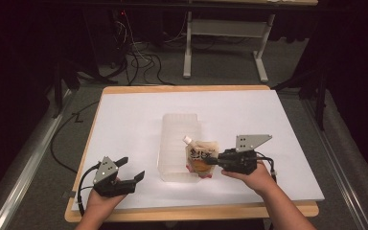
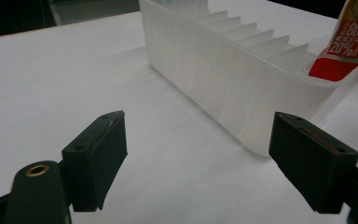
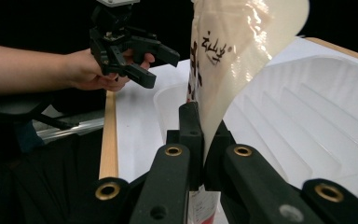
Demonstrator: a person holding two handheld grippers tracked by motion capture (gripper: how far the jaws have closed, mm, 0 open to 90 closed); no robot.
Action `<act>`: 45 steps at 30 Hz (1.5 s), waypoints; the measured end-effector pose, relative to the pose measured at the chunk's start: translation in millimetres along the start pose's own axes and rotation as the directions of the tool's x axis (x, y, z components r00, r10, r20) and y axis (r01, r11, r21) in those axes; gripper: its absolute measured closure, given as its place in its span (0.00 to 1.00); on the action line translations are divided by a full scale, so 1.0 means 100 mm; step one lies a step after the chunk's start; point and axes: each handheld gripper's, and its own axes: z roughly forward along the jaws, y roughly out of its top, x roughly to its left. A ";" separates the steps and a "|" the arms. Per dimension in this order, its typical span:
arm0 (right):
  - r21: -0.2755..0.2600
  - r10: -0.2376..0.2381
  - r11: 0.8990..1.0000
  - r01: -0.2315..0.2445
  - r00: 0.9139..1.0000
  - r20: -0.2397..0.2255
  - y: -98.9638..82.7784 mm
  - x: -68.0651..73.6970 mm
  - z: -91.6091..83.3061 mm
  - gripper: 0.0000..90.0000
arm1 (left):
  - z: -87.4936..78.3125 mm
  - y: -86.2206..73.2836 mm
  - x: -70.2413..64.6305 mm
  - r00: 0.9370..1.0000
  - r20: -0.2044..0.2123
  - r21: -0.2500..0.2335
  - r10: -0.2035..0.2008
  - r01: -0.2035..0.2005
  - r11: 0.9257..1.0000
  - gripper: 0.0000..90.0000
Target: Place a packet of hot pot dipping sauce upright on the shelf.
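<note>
A cream and orange spouted pouch (image 1: pixel 202 156) with a white cap hangs over the near right corner of a clear ribbed plastic tray (image 1: pixel 172 143). My right gripper (image 1: pixel 212 160) is shut on the pouch's lower edge; in the right gripper view its jaws pinch the glossy pouch (image 3: pixel 233 51) above the tray (image 3: pixel 317 116). My left gripper (image 1: pixel 133 167) rests open near the table's front left, apart from the tray. In the left gripper view its pads (image 2: pixel 98 154) stand wide apart with bare table between them, the tray wall (image 2: pixel 223 84) ahead and the pouch's red base (image 2: pixel 349 46) at the far right.
The tray lies in the middle of a white board (image 1: pixel 124 115) on a wooden table (image 1: pixel 187 211). Beyond the table's far edge are cables (image 1: pixel 143 62) and a white desk frame (image 1: pixel 225 33) on the floor. The other hand and its gripper (image 3: pixel 130 46) appear across the right gripper view.
</note>
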 end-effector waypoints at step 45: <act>0.044 0.031 0.999 -0.030 0.999 -0.020 -0.07 -0.01 0.63 1.00 | -0.04 0.01 0.01 1.000 -0.001 -0.014 -0.006 0.006 1.000 0.22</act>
